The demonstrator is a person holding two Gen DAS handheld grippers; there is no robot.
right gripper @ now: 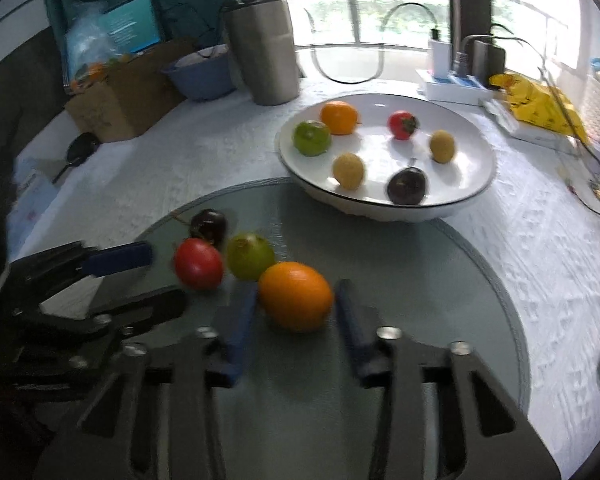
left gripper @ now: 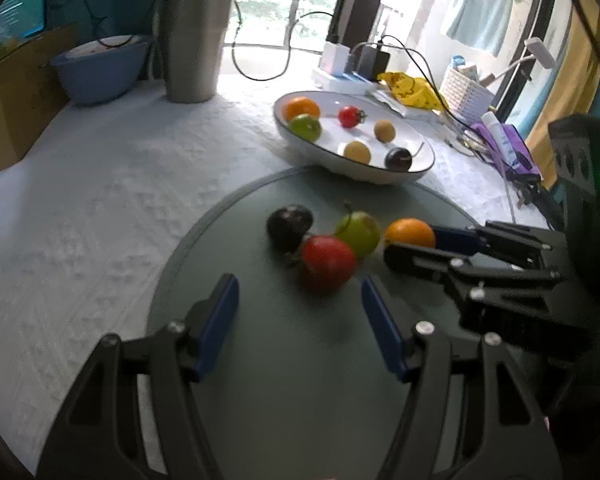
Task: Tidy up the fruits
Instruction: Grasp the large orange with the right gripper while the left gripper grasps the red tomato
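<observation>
On the round grey mat (left gripper: 284, 360) lie a dark plum (left gripper: 289, 225), a red tomato (left gripper: 327, 262), a green fruit (left gripper: 358, 232) and an orange (left gripper: 410, 233). My left gripper (left gripper: 298, 286) is open just short of the tomato. My right gripper (right gripper: 296, 290) is open with the orange (right gripper: 296, 296) between its fingers, which do not press on it. The same tomato (right gripper: 198, 264), green fruit (right gripper: 250, 256) and plum (right gripper: 208, 222) show in the right wrist view. The white bowl (right gripper: 472, 148) holds several fruits.
A steel tumbler (left gripper: 194, 40), a blue bowl (left gripper: 100, 66) and a cardboard box (left gripper: 4, 92) stand at the back left. Chargers, cables, a yellow bag (left gripper: 410, 88) and a white basket (left gripper: 464, 94) crowd the back right. White cloth covers the table.
</observation>
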